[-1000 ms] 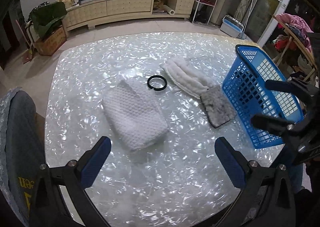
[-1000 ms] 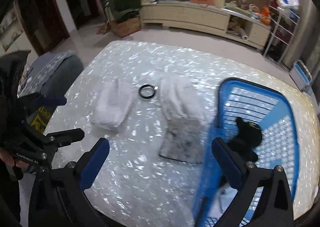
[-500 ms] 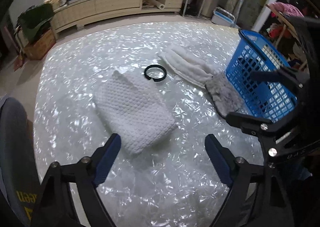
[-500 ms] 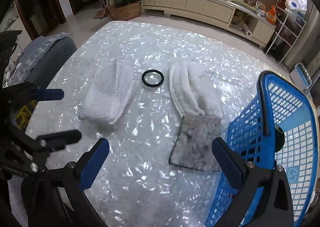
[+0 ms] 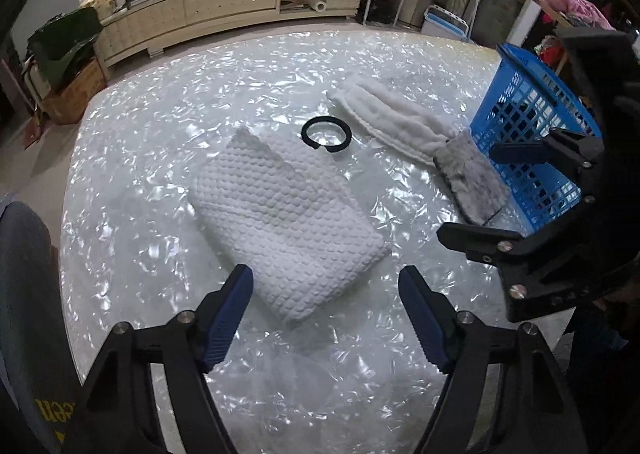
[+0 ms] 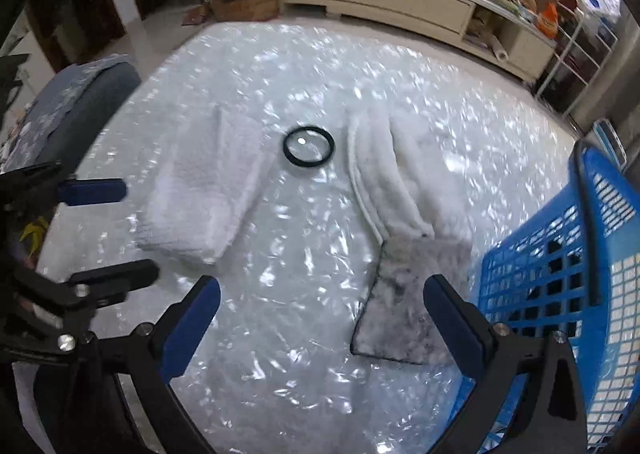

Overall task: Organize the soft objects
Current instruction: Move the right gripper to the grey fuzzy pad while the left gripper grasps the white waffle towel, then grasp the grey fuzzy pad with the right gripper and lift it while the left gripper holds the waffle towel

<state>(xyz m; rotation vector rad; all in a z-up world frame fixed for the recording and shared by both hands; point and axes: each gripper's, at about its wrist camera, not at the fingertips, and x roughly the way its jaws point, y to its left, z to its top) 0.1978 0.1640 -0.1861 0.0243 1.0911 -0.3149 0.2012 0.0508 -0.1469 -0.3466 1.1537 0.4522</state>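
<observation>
A folded white waffle towel (image 5: 288, 226) lies on the pearly table (image 5: 160, 182), and its near corner reaches in between the fingertips of my left gripper (image 5: 324, 286). The jaws are closing but the pads are clear of the towel. To the right lie a fluffy white towel (image 5: 392, 122) and a grey furry cloth (image 5: 468, 178). My right gripper (image 6: 322, 290) hangs open low over the table, its right finger above the grey furry cloth (image 6: 416, 294). A blue basket (image 6: 560, 294) stands just right of it.
A black ring (image 5: 326, 133) lies between the two white towels. A grey chair (image 6: 80, 102) stands at the table's left edge. Something dark sits inside the blue basket (image 5: 532, 126). A long cabinet (image 5: 224, 10) stands beyond the table.
Both grippers have come down closer to the table. The left jaws have narrowed around the waffle towel's corner. The right gripper has shifted left, from over the basket to over the grey cloth.
</observation>
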